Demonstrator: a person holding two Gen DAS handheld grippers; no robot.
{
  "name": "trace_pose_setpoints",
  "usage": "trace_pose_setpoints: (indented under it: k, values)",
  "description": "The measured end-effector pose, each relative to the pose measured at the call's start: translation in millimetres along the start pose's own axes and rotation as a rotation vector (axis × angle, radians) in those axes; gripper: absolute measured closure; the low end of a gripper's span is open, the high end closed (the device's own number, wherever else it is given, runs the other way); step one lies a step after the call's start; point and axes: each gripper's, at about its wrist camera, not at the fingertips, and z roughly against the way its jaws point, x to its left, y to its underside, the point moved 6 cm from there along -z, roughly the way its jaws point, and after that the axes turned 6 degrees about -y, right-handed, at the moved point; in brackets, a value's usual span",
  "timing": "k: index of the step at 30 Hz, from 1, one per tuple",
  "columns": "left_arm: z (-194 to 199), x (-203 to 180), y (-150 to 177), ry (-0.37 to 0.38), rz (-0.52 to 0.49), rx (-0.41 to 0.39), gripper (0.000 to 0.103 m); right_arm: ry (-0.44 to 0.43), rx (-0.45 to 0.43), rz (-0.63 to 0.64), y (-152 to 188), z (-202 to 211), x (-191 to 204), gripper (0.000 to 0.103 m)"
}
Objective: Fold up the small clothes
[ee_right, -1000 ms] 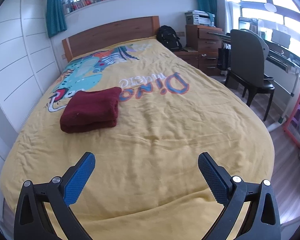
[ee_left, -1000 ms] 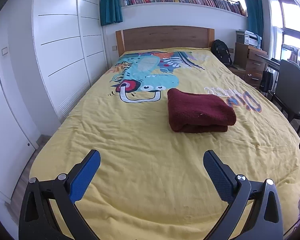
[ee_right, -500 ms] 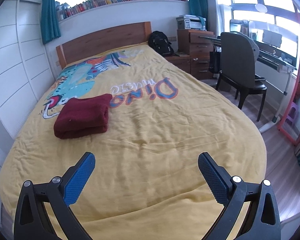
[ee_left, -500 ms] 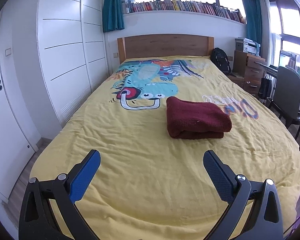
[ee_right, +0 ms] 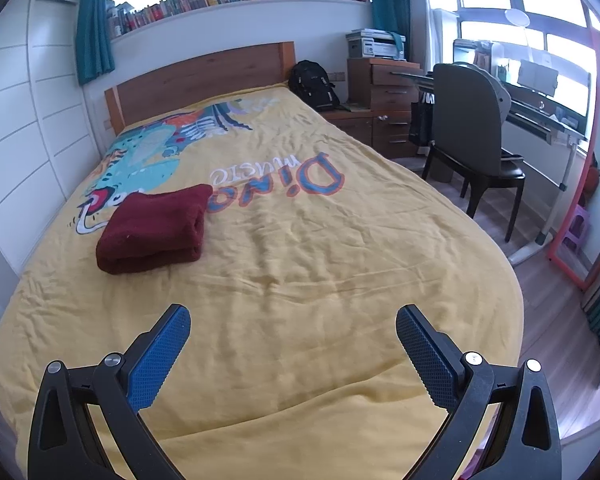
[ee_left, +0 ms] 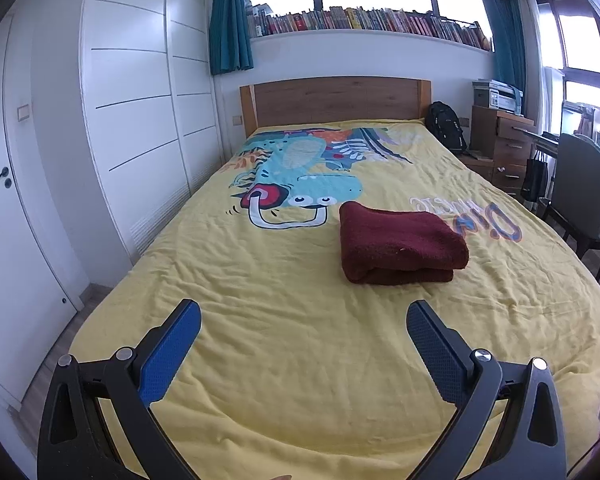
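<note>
Left wrist view: the left gripper (ee_left: 303, 320) is released, its blue-padded fingers (ee_left: 168, 354) spread wide and holding nothing, poised above the near end of the bed (ee_left: 260, 360). A dark red garment (ee_left: 400, 248), folded into a compact rectangular stack, lies flat on the yellow bedspread right of centre, well apart from the gripper. It sits just right of the printed cartoon dinosaur (ee_left: 300, 176) and near the printed lettering (ee_left: 468, 216). At the far end stands a wooden headboard (ee_left: 336, 100); a row of books (ee_left: 364, 22) lines the ledge above it. White wardrobe doors (ee_left: 140, 120) fill the left wall.

Right wrist view: the right gripper (ee_right: 293, 326) is likewise released and empty, fingers (ee_right: 426, 362) wide apart over the near edge of the bed (ee_right: 300, 280). The folded dark red garment (ee_right: 154, 230) appears to the left and farther off, untouched. On the right side stand a black backpack (ee_right: 314, 84), a wooden drawer unit (ee_right: 388, 100) and a dark chair (ee_right: 476, 132) drawn up to a counter (ee_right: 540, 116) beneath the window.
</note>
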Motion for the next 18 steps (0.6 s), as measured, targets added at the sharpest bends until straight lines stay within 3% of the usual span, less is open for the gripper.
trace_pose_setpoints:
  k: [18]
  values:
    - [-11.0,1.0,3.5,0.018,0.012,0.028,0.001,-0.010,0.015,0.057,3.1,-9.2,20.4,0.000]
